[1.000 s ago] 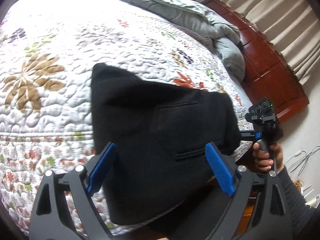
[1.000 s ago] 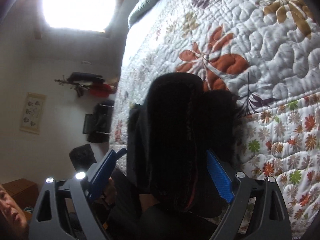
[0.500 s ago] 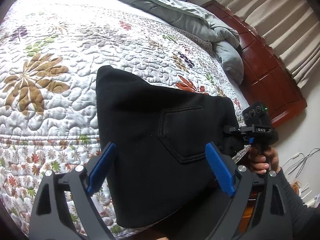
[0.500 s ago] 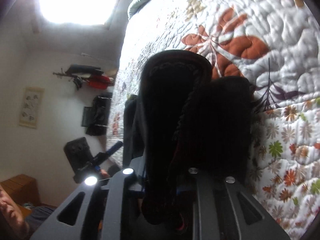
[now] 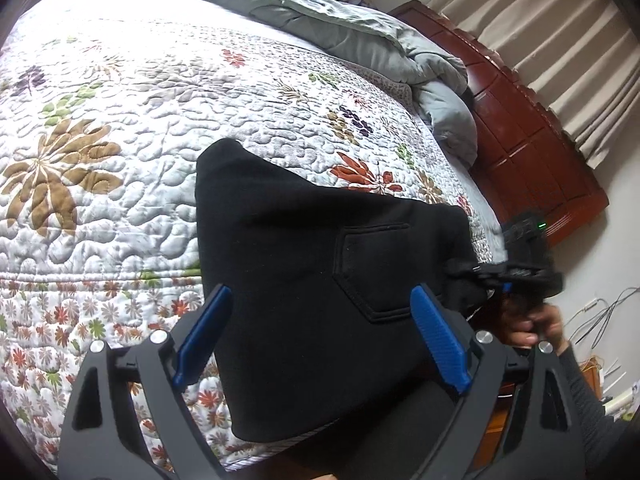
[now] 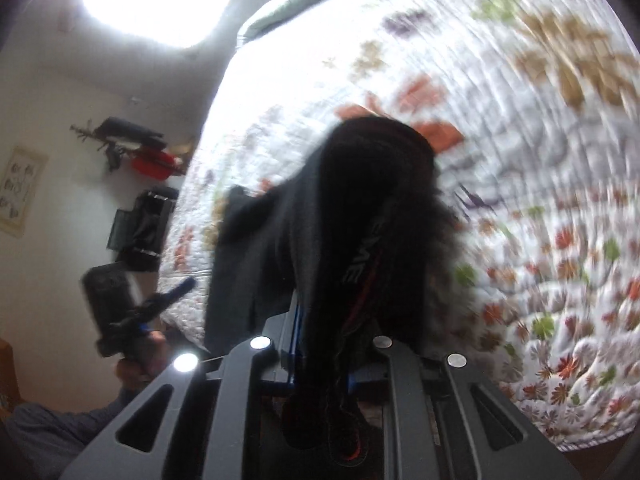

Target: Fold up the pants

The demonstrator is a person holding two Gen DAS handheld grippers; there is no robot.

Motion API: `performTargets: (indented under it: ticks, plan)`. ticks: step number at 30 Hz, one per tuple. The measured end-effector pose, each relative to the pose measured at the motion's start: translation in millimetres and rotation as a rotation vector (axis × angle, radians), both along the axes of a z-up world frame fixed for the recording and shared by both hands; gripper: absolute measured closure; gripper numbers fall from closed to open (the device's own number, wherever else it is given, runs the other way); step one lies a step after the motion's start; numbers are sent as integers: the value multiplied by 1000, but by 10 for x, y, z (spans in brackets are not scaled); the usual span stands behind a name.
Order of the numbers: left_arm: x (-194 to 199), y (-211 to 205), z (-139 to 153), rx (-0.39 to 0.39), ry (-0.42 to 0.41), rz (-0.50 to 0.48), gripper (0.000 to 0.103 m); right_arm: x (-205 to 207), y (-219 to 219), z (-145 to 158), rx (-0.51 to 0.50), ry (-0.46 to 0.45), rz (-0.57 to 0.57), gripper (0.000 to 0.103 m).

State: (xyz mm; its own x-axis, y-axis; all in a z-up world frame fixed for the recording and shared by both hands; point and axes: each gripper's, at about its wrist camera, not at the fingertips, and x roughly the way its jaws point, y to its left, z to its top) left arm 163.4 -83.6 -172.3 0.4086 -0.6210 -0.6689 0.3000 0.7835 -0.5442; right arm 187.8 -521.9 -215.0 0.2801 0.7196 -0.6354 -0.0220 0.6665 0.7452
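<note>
Black pants [image 5: 320,264] on quilt [image 5: 120,128]; left gripper [image 5: 320,336] spread wide above.

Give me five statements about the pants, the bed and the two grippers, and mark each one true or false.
1. The right gripper is clamped on the black pants. True.
2. The left gripper is shut on the pants. False: its blue pads stand wide apart, gripping nothing.
3. The pants lie on a floral quilt. True.
4. The back pocket faces down, hidden. False: it faces up, in plain view.
5. The grey duvet covers the pants. False: it is bunched at the far end, apart from them.
</note>
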Motion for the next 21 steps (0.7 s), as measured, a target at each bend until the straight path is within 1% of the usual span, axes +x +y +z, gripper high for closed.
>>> performTargets:
  ticks: [1,2,3,6,8,10,12,14,15,17,18,20,21]
  plan:
    - [-4,-10,9,7,-7,-5,13,-3,-49,-109,28,14,-20,86]
    - [-9,-28,20,17,-15,-14,13,-11,-91,-196,37,16,-27,86]
    - [-6,-43,25,26,-21,-19,13,-22,-130,-283,69,15,-38,87]
    - [17,-89,62,47,-38,-35,13,-52,-174,-343,122,16,-44,84]
    - [58,-104,95,55,-54,-43,13,-72,-276,-347,141,27,-42,79]
    - [121,-124,106,46,-49,-62,13,-125,-525,-260,116,15,-53,65]
    - [206,-127,98,31,-41,-81,13,-141,-708,-43,48,-23,-102,55]
    - [282,-139,103,24,-41,-99,13,-106,-838,193,29,-71,-132,55]
    - [340,-145,99,12,-35,-110,13,-90,-877,342,39,-110,-141,55]
    - [427,-159,86,-17,-20,-133,13,-44,-843,551,67,-168,-116,56]
    - [482,-172,76,-29,-14,-143,13,15,-756,628,87,-189,-88,56]
    - [565,-204,59,-39,-12,-164,13,139,-553,631,111,-192,-28,57]
    - [618,-231,48,-50,-7,-180,13,217,-447,562,106,-175,3,57]
